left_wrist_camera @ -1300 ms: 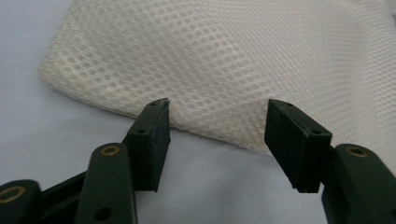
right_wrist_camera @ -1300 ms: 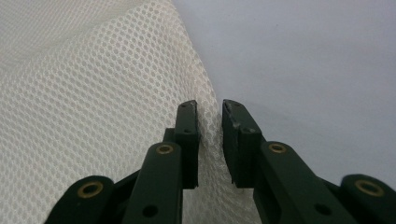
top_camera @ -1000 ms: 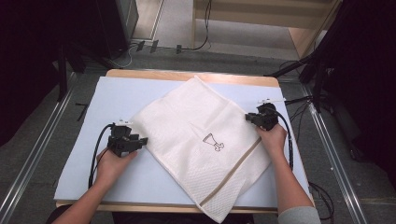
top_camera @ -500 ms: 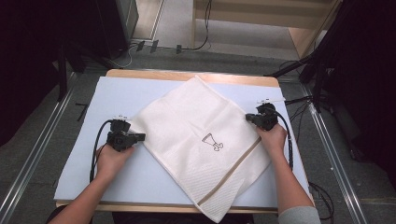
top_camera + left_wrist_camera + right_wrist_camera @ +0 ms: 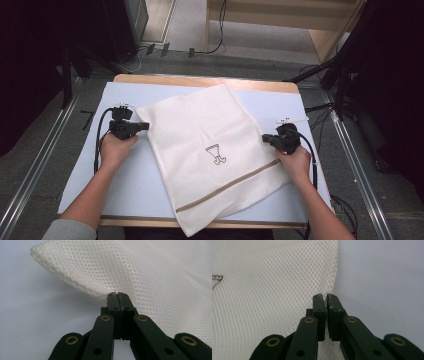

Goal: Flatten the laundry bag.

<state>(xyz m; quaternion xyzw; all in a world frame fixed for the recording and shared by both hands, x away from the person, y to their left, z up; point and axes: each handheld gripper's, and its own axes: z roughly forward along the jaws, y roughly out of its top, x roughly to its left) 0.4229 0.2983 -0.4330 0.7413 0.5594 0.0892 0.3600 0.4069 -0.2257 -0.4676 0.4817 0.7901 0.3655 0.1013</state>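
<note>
- the white mesh cloth [image 5: 212,155] lies spread at the centre of the high view on the pale blue table [image 5: 125,185], turned askew, its lower corner hanging over the near edge.
- a small dark printed figure [image 5: 216,155] sits near the cloth's middle, and a tan stripe [image 5: 235,182] crosses below it.
- the left gripper [image 5: 142,126], at centre left of the frame, has its jaws clamped together on the cloth's left corner; in the left gripper view [image 5: 117,296] the mesh is lifted there.
- the right gripper [image 5: 266,140], at centre right, pinches the cloth's right edge, jaws nearly closed on the mesh [image 5: 324,298].
</note>
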